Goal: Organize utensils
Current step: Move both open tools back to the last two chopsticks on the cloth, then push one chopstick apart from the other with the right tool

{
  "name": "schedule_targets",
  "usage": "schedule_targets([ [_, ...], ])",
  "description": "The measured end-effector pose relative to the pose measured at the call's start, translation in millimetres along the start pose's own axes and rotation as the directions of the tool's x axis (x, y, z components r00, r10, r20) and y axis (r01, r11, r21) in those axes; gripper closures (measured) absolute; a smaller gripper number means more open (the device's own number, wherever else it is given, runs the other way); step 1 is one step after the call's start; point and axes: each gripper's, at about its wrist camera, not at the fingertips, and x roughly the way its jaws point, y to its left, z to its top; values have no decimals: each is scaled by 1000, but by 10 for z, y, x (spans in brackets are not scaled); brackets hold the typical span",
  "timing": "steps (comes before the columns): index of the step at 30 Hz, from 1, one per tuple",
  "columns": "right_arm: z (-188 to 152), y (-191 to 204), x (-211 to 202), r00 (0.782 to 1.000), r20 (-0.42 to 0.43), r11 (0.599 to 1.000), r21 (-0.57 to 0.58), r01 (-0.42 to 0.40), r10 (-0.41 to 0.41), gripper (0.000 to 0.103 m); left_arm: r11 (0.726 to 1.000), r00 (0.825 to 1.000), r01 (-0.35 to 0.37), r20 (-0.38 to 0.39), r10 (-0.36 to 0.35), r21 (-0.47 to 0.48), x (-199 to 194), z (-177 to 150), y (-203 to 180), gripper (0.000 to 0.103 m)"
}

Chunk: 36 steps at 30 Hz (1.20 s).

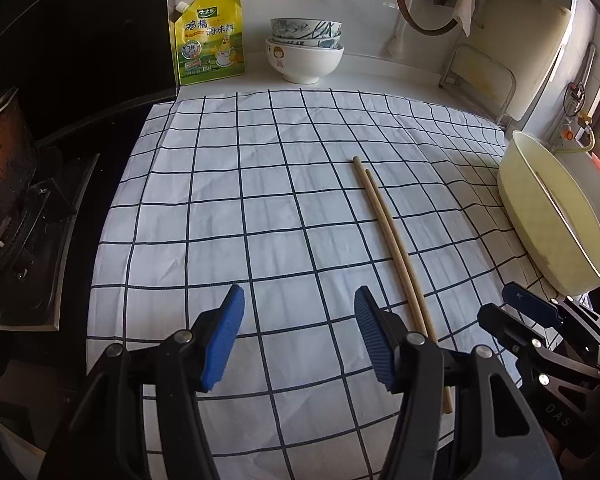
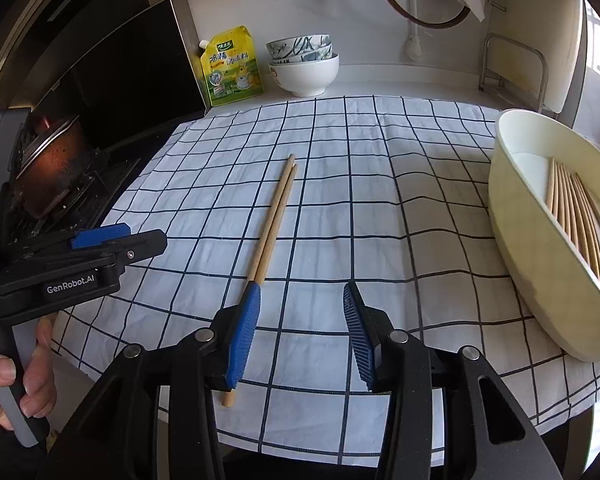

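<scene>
Both tongs, left and right, are held wide, empty. The chopsticks at eleven o'clock should be straddled squarely, then carried to the tub at two.

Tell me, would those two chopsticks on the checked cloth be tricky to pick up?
Probably a little. The chopsticks look thin, round and stiff, so they would likely roll or slip apart if nudged. They lie flat on the cloth, leaving little to get under. They seem light, like the ones already in the cream tray.
</scene>
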Motion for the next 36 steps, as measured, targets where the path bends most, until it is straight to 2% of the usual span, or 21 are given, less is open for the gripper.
schedule_targets([
  [7,-30,93,243,998,-58,1000,-27,6,-8,61,1000,1000,11,-14,-11,-11,97,-33,47,47],
  [13,-36,148,311,997,-67,998,-58,39,-43,61,1000,1000,14,-20,-15,-19,145,-43,79,47],
  [22,-24,276,359,997,-72,995,-100,29,-36,62,1000,1000,7,-20,-8,-27,152,-39,105,47],
  [25,-19,289,365,997,-69,993,-113,36,-44,68,1000,1000,7,-24,-8,-28,168,-40,90,47],
  [31,-23,251,391,996,-76,991,-124,46,-56,95,1000,999,9,-31,-10,-17,193,-41,32,47],
  [36,-19,103,374,995,-68,994,-92,64,-70,96,1000,999,18,-33,-19,-5,218,-6,-59,46],
])
